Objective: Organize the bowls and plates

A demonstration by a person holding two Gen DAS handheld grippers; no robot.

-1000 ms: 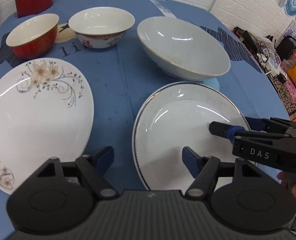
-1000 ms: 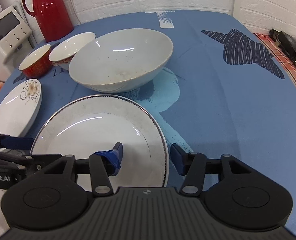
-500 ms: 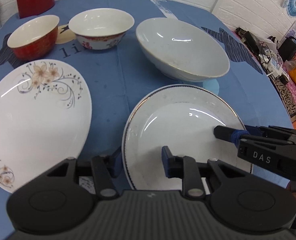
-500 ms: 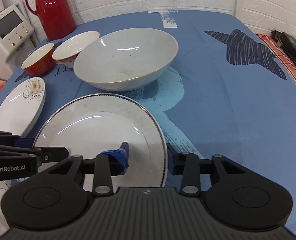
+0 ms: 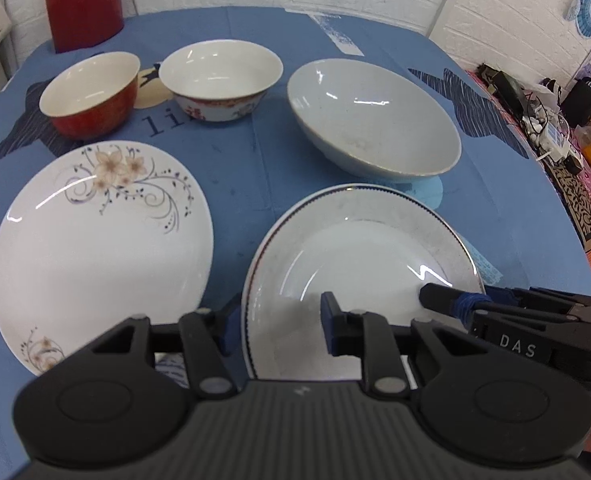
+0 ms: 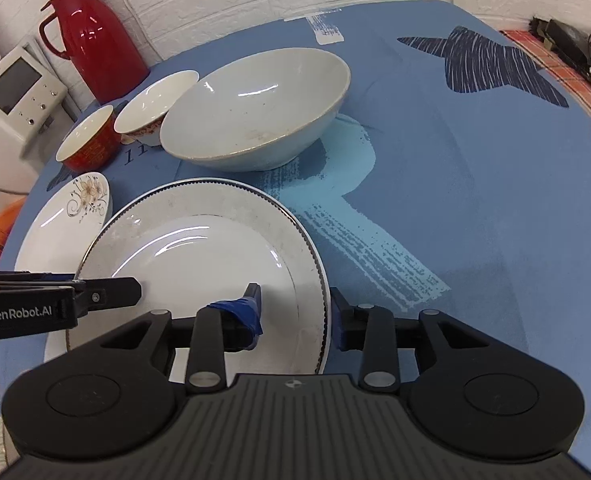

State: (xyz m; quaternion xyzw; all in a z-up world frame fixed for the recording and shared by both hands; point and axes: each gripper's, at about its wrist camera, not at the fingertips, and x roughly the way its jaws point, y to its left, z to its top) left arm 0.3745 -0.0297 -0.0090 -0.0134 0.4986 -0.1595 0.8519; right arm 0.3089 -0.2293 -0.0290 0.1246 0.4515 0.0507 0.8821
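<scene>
Rimmed plate (image 5: 359,256) on blue tablecloth (image 6: 475,184), its near rim straddled by the closing left gripper (image 5: 281,326) and opening right gripper (image 6: 295,314). Large bowl (image 5: 375,120) behind; floral plate (image 5: 95,240) beside.

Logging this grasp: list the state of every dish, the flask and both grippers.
rimmed plate: empty, rim between both grippers' jaws
left gripper: jaws closing on the rim
right gripper: jaws opening slightly, rim between them
floral plate: flat, empty
large bowl: upright, empty
white bowl: upright, empty
red bowl: upright, empty
red flask: upright, lid on
</scene>
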